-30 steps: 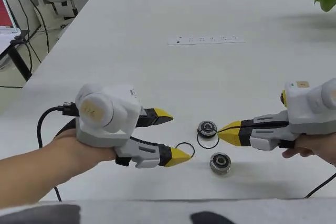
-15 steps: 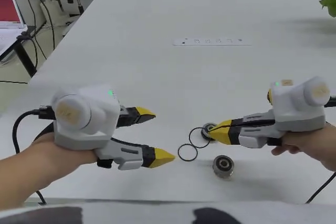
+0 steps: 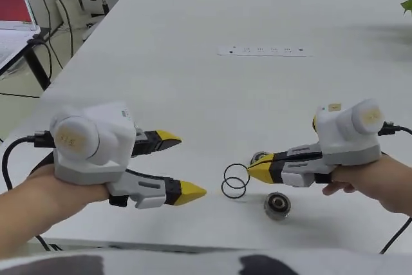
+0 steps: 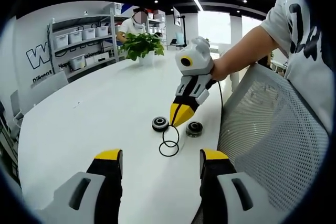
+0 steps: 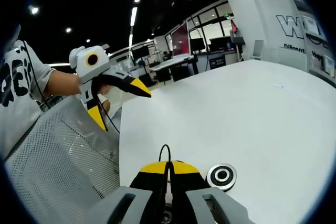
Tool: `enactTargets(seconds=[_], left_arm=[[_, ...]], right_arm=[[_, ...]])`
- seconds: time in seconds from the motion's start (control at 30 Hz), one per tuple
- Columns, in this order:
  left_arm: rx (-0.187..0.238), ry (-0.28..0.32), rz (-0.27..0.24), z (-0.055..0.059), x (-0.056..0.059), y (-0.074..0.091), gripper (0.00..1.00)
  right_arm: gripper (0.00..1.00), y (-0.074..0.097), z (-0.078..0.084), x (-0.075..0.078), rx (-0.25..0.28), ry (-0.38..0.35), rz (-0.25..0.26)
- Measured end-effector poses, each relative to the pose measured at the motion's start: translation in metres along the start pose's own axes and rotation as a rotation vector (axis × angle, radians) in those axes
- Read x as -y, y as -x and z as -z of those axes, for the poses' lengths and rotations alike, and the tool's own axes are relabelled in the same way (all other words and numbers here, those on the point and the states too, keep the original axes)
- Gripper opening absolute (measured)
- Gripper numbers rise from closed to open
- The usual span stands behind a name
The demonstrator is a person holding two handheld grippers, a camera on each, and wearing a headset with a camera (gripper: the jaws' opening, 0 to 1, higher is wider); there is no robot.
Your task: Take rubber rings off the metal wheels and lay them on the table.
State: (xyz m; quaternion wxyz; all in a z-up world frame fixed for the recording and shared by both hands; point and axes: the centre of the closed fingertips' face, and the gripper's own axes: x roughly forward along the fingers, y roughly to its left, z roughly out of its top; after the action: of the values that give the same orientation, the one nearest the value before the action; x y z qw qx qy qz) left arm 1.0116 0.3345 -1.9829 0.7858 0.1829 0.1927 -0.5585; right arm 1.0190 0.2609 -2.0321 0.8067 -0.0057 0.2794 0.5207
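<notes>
I am holding my right gripper (image 3: 259,169) low over the near part of the table (image 3: 193,75), with its jaws pressed together on a rubber ring (image 3: 237,174). In the right gripper view, the thin black loop of this ring is poking out from between the yellow tips. The ring is hanging just left of those tips. I cannot tell whether its lower edge is touching the tabletop.

A second ring (image 3: 232,189) is lying flat on the table just nearer to me, and the two loops are overlapping in the head view. The far wheel (image 3: 259,157) is sitting right behind the tips of my right gripper, partly hidden by them. The near wheel (image 3: 277,204) is sitting on the table on the near side of that gripper, a little to the right of the rings.

I am keeping my left gripper (image 3: 182,164) over the near left part of the table, well apart from the rings. Its jaws are spread wide with nothing between them, and its tips are pointing right. A white socket strip (image 3: 261,50) is lying far off across the table.
</notes>
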Motion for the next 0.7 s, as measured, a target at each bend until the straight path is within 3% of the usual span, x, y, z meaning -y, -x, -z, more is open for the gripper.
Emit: enactTargets(seconds=[0.7], left_arm=[[-0.015,0.011,-0.010,0.010,-0.002,0.008,0.57]], right_arm=[[0.00,-0.013,0.020,0.010,-0.069,-0.048,0.017]])
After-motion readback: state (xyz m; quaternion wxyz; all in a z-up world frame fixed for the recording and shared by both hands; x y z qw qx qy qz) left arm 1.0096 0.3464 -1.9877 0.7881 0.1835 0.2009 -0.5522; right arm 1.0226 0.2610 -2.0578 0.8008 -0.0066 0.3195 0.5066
